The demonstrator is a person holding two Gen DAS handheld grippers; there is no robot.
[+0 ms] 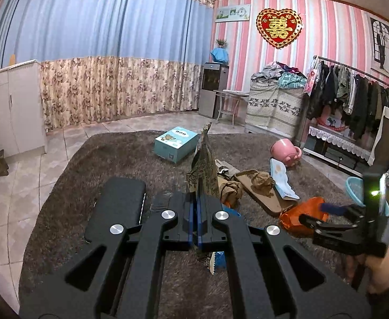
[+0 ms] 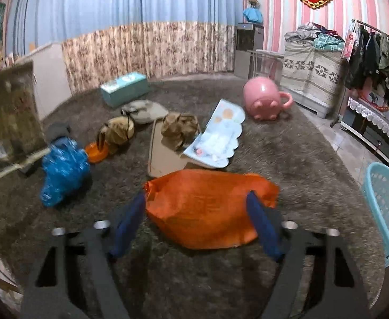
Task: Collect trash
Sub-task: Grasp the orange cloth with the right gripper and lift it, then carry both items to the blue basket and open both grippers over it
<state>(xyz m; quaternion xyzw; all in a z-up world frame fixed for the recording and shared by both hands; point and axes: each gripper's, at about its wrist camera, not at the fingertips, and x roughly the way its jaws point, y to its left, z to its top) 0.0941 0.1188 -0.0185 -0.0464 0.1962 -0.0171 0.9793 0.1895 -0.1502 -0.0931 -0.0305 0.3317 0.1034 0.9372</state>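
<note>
Blue basket [image 2: 388, 212] cut by the right edge; motion-blurred brown wrapper [image 2: 11, 114] at left.

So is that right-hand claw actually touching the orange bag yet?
Cannot tell. In the right wrist view the right gripper is open, its blue fingers straddling the orange bag, but motion blur hides whether they make contact.

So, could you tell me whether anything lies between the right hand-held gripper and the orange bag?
Nothing visible does: the right hand-held gripper is open, and the orange bag lies on the rug between its fingers.
</note>
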